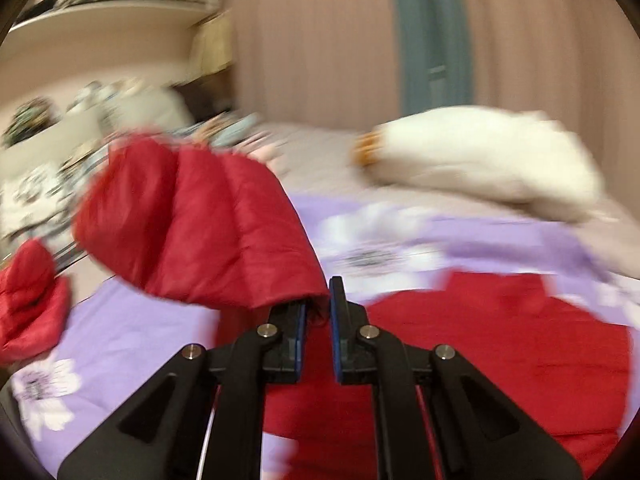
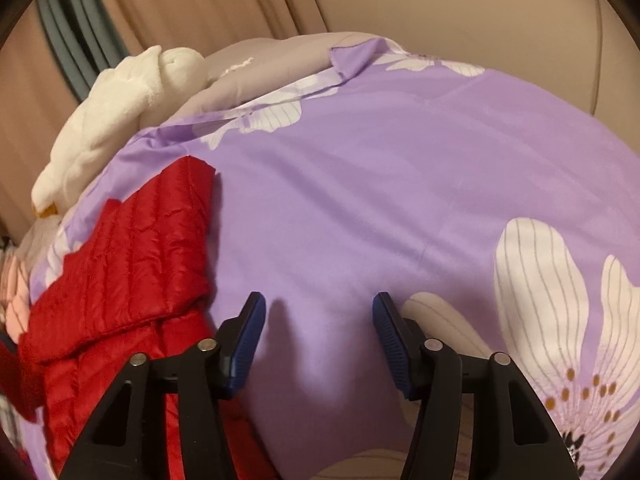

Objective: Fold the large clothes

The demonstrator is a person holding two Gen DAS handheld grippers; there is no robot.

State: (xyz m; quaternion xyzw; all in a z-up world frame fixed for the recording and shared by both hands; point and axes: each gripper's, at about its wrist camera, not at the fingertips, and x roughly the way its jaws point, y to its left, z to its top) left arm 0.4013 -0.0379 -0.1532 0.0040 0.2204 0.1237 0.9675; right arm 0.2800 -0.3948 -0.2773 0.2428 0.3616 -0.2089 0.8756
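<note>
A red quilted jacket lies on the purple flowered bed sheet. My left gripper is shut on an edge of the jacket. A padded part of it hangs lifted above the bed, up and to the left of the jaws; the picture is blurred. Another red piece lies at the far left. In the right wrist view the jacket lies at the left on the sheet. My right gripper stands open just to its right, over bare sheet, with nothing between its fingers.
A white plush toy lies at the far side of the bed beside a grey blanket. Beige curtains hang behind. Patterned bedding is piled at the left, and a padded beige headboard rises beyond the sheet.
</note>
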